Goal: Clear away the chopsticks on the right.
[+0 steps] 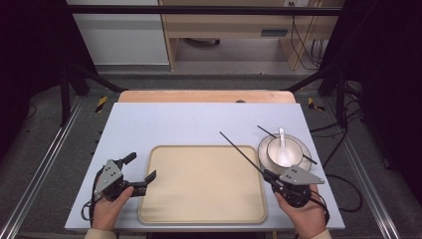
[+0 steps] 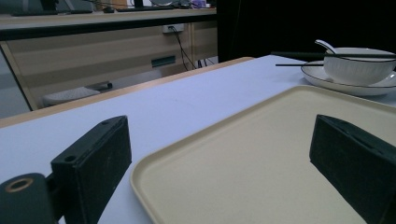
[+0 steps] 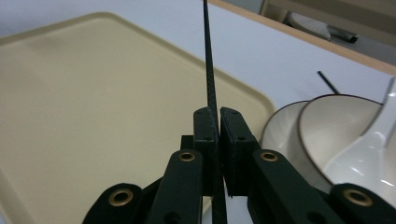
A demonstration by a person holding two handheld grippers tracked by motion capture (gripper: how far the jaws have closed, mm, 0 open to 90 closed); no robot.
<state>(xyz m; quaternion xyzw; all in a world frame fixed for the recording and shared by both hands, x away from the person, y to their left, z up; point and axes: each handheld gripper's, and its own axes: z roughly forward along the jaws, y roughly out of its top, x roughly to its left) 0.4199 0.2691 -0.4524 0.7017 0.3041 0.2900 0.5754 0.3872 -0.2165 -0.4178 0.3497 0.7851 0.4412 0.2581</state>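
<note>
each hand carries a black tool: the left tool [image 1: 140, 172] and the right tool [image 1: 269, 175] both wear a grey three-cornered plate dotted with small dark screws. black cables trail near the wrists. brass-ringed holes mark the black linkage arms, the jaw blocks are matte black, and pale sleeve cuffs show.

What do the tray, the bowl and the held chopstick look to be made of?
Tray: probably plastic, matte beige, moulded rounded rim.
Bowl: looks like glazed ceramic, glossy white with a thin dark rim line.
Chopstick in the right gripper: thin, black, faintly woven sheen; perhaps fibreglass or carbon composite.
</note>
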